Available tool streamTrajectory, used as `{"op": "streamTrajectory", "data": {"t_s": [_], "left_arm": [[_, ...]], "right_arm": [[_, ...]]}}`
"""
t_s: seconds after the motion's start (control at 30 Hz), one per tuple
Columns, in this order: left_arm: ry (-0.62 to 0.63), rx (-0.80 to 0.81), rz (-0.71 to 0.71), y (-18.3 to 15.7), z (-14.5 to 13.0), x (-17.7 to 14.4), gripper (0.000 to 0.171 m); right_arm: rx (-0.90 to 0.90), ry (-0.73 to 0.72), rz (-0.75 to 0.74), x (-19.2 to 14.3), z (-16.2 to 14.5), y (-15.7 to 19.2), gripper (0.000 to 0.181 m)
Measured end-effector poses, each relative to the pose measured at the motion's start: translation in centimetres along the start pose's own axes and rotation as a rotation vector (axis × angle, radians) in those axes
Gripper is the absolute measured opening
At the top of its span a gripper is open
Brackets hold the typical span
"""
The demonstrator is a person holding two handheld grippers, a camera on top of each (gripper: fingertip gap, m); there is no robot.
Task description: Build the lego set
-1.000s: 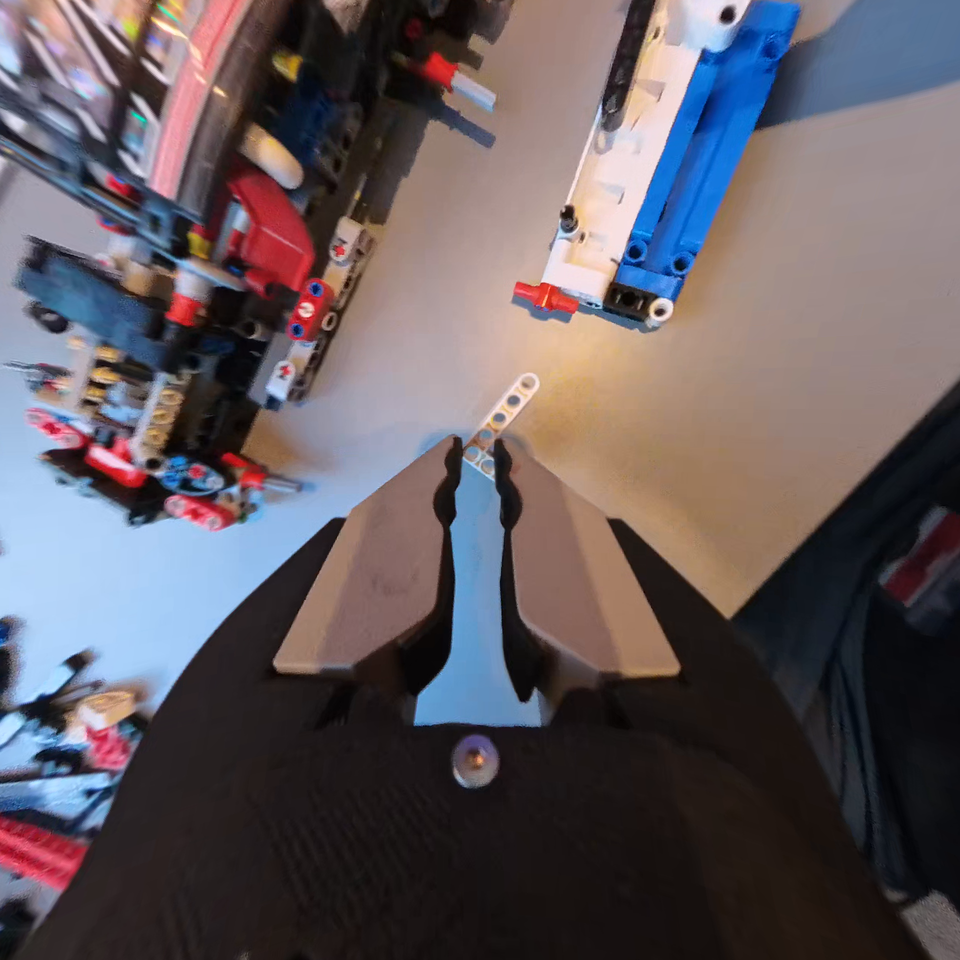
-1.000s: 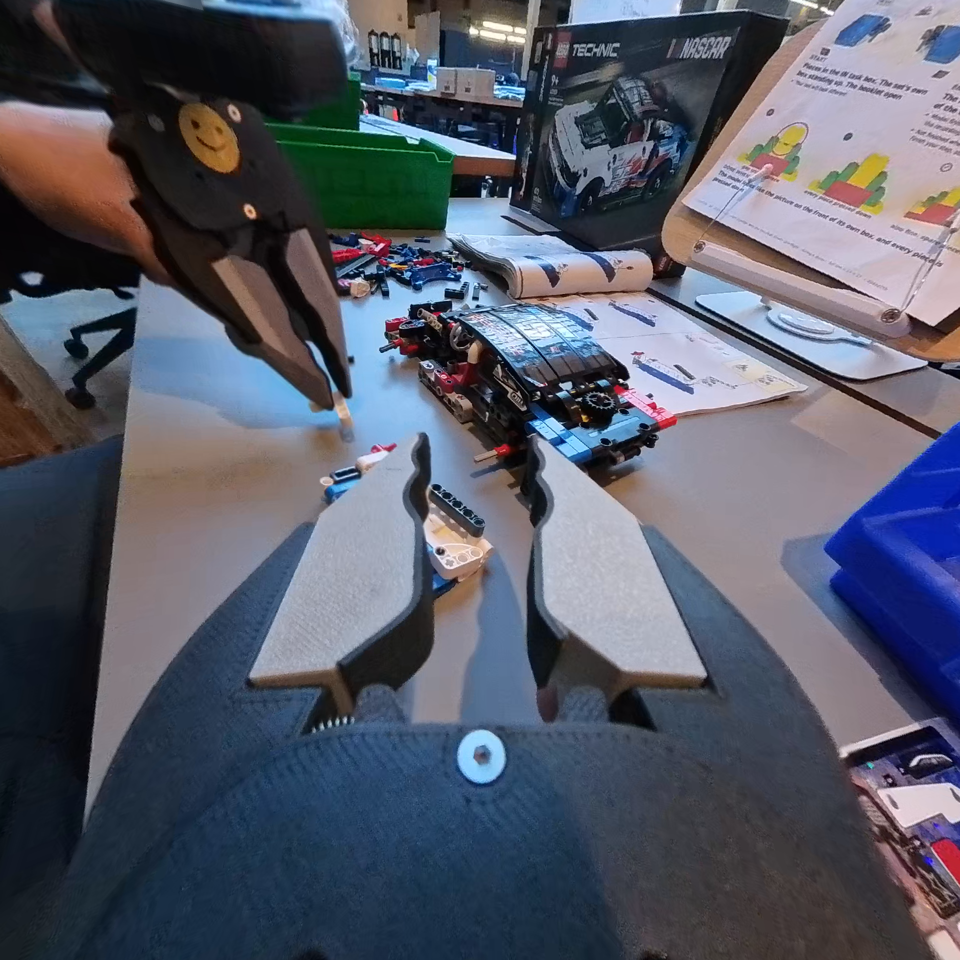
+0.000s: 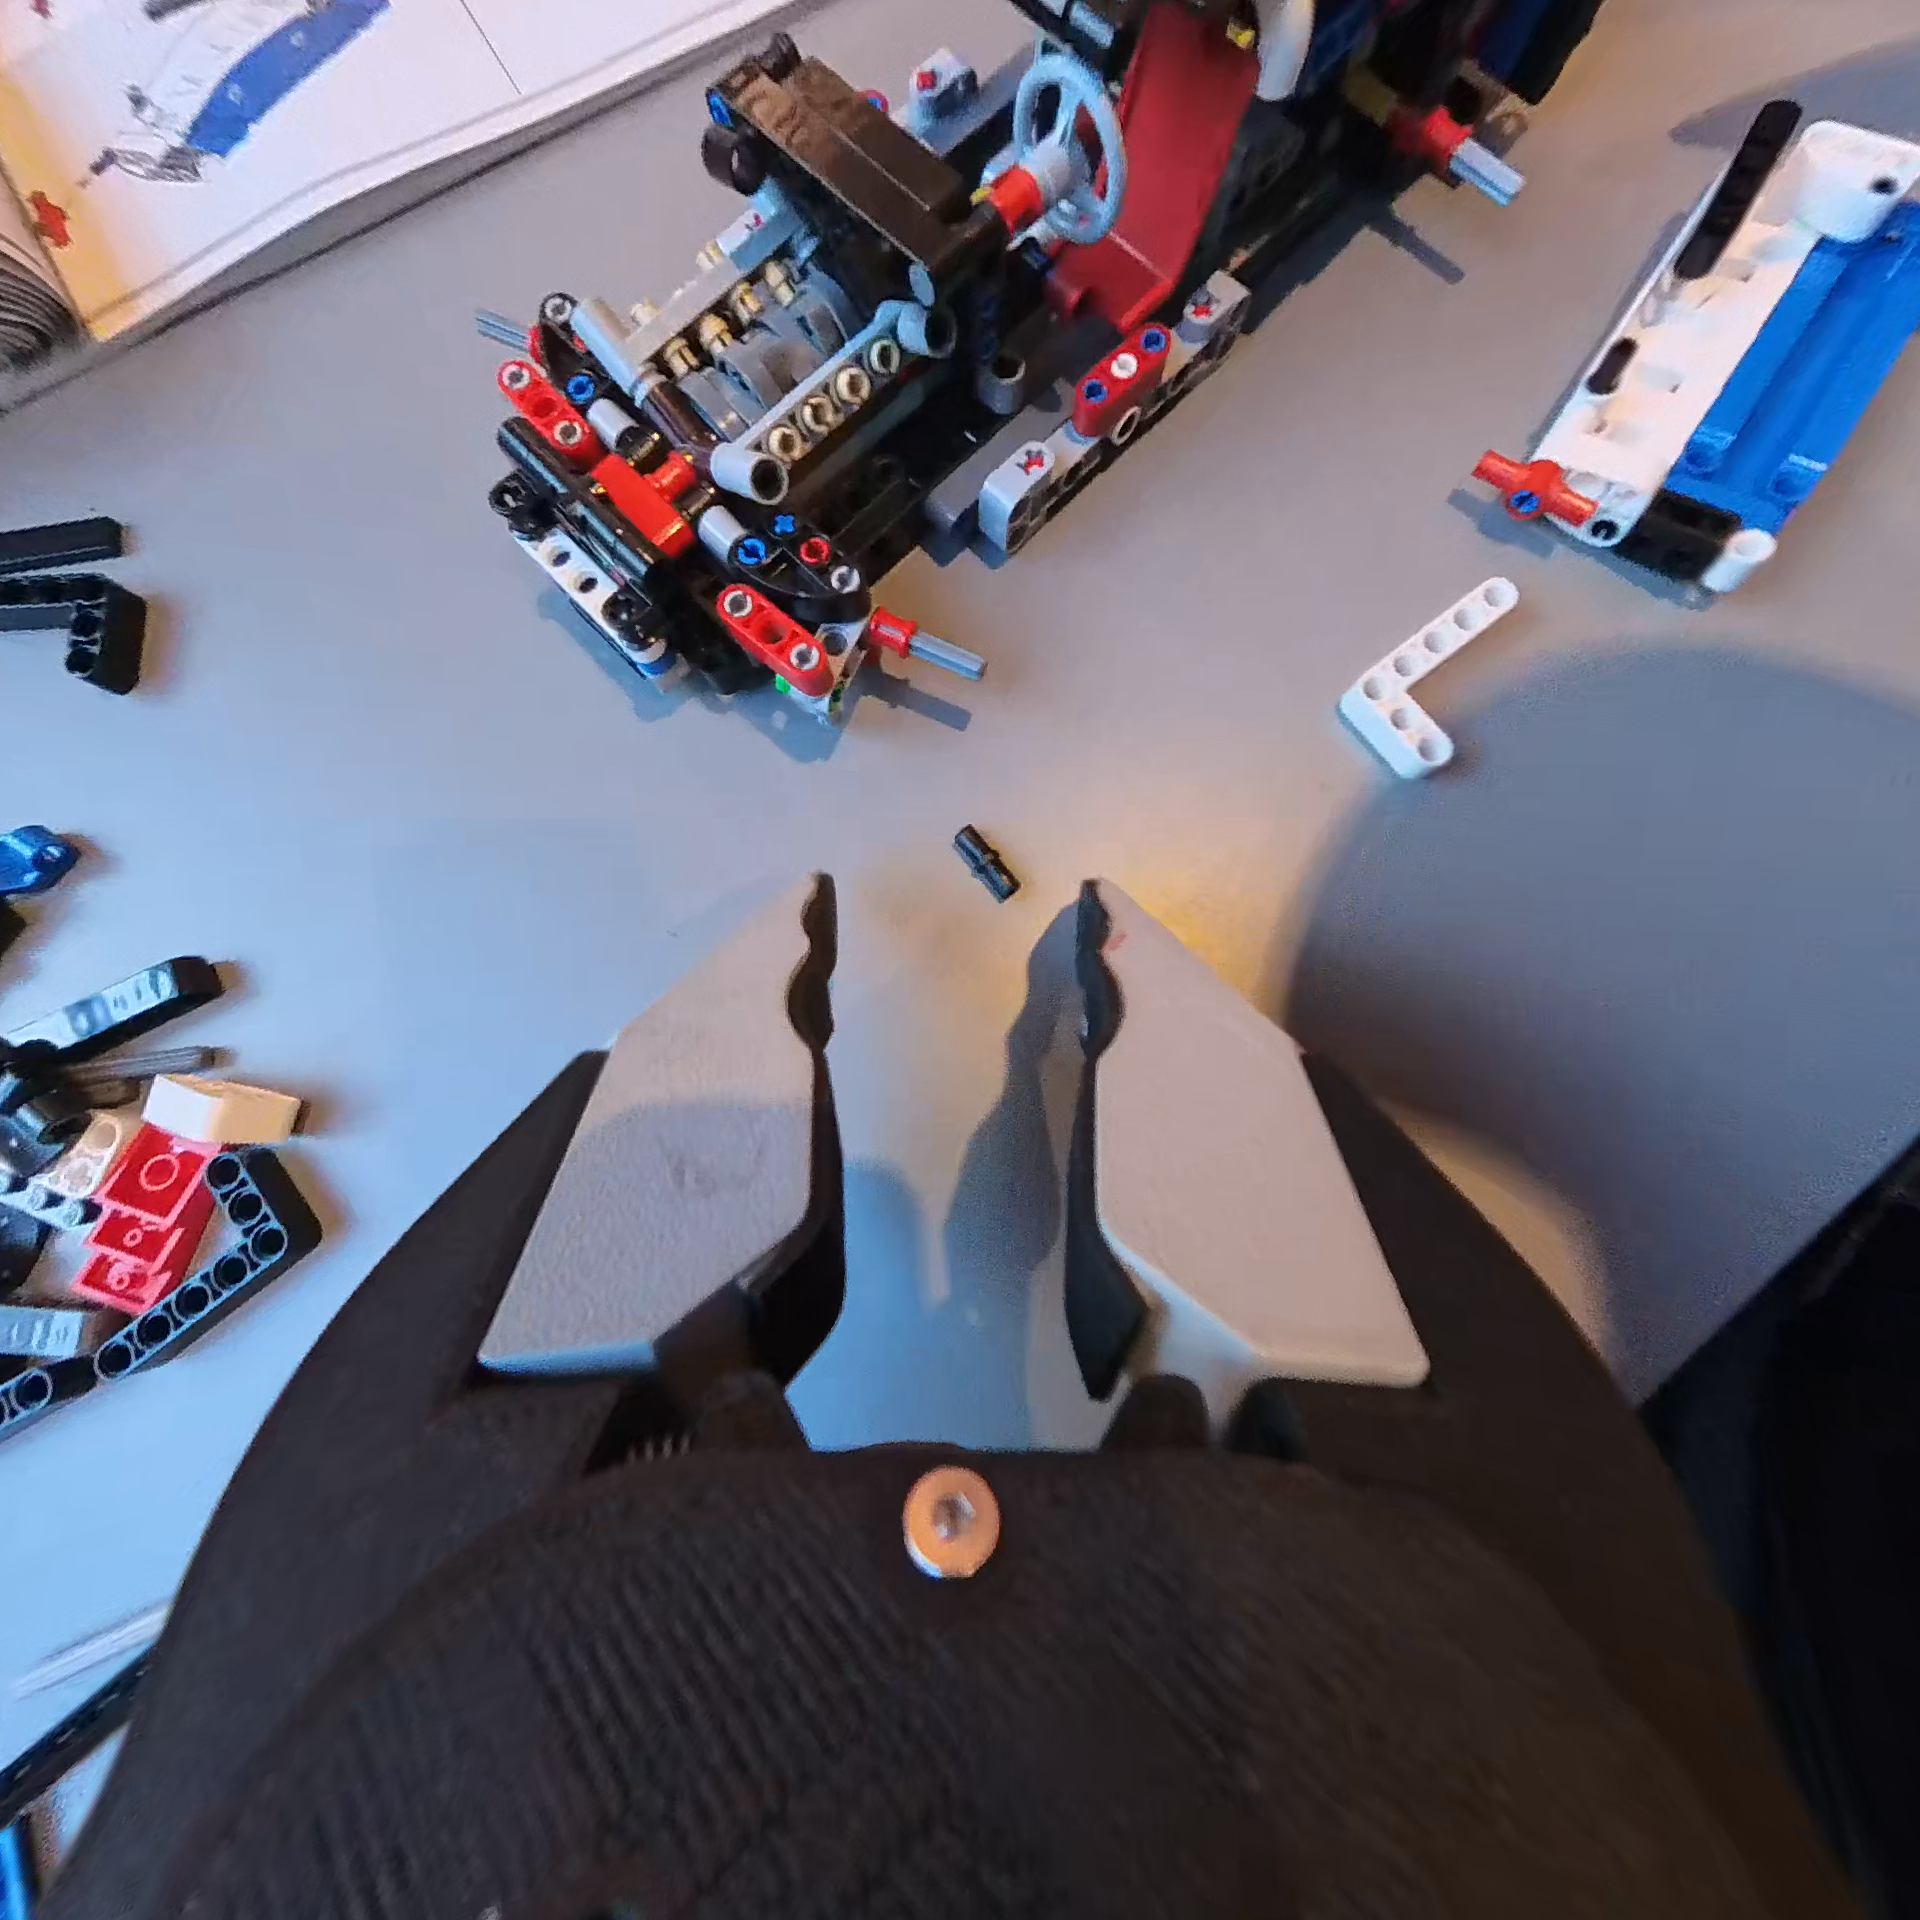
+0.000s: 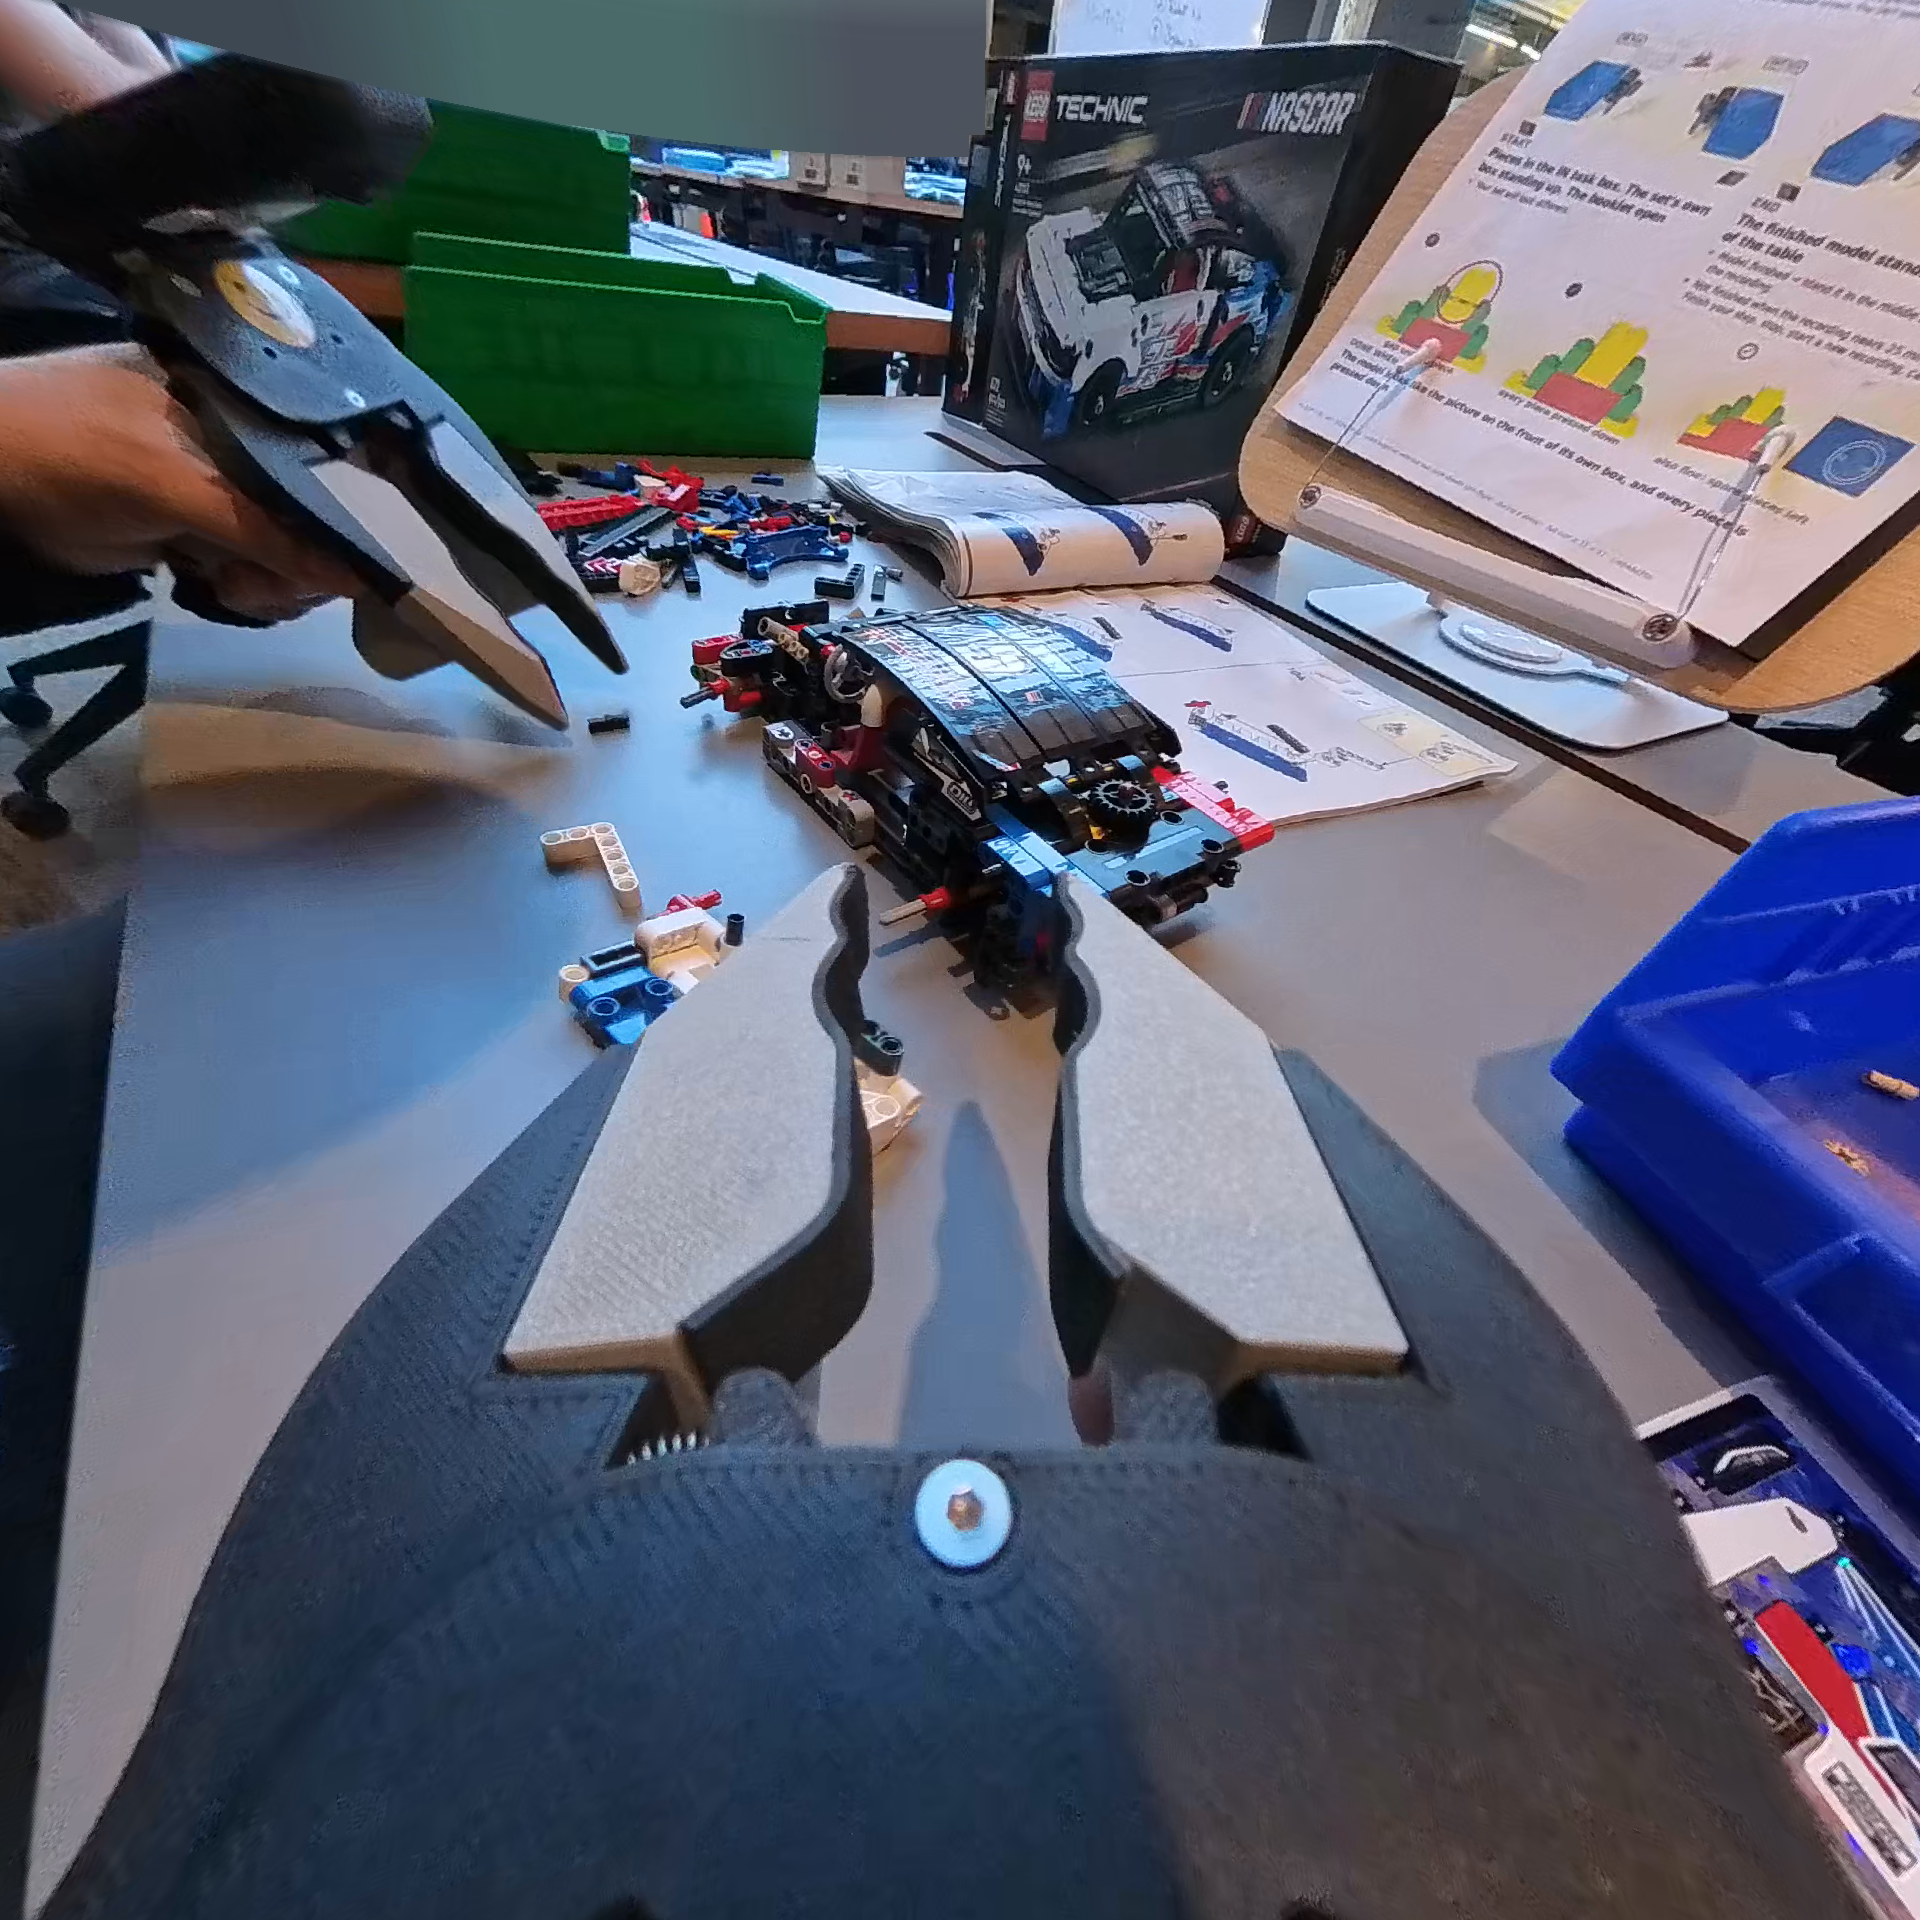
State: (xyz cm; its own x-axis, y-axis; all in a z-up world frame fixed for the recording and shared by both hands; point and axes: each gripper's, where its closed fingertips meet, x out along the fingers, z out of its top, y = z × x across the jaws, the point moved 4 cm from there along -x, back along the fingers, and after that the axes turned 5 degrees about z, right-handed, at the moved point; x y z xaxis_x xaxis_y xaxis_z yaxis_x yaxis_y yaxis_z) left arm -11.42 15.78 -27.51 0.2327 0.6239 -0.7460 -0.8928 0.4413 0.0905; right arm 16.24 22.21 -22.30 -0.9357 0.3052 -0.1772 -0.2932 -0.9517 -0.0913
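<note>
Now a small black pin (image 3: 986, 861) is lined up, just ahead of the left gripper (image 3: 951, 899), whose jaws are held apart and empty above the worktop (image 3: 312, 748). The car (image 3: 831, 416) is seen beyond the pin; a white L-beam (image 3: 1423, 681) lies to the pin's right. The right gripper (image 4: 961, 904) is also held apart, empty. A descent and closure on the pin seems called for.

White L-beam (image 3: 1425, 675); black pin (image 3: 986, 861); grey table (image 3: 1143, 727).
</note>
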Motion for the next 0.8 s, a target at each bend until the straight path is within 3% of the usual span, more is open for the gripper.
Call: {"op": "streamTrajectory", "data": {"t_s": [0.23,0.33,0.4,0.53,0.8], "left_arm": [[0.0,0.028,-0.067,-0.5,0.6,0.8,0.04],[0.023,0.035,-0.03,-0.3,0.7,1.5,0.037],[0.033,0.024,-0.042,-0.6,0.8,1.6,0.02],[0.042,0.028,-0.002,-0.8,0.4,1.2,0.006],[0.02,0.027,0.06,-0.2,-0.5,0.6,0.002]], "right_arm": [[0.019,-0.008,0.007,0.0,0.0,-0.2,0.031],[0.007,-0.007,0.011,0.0,0.0,-0.1,0.031],[-0.003,-0.009,0.009,0.0,0.1,0.0,0.031],[-0.007,-0.015,0.014,-0.1,0.1,0.2,0.03],[-0.017,-0.017,0.029,-0.1,0.2,0.5,0.03]]}}
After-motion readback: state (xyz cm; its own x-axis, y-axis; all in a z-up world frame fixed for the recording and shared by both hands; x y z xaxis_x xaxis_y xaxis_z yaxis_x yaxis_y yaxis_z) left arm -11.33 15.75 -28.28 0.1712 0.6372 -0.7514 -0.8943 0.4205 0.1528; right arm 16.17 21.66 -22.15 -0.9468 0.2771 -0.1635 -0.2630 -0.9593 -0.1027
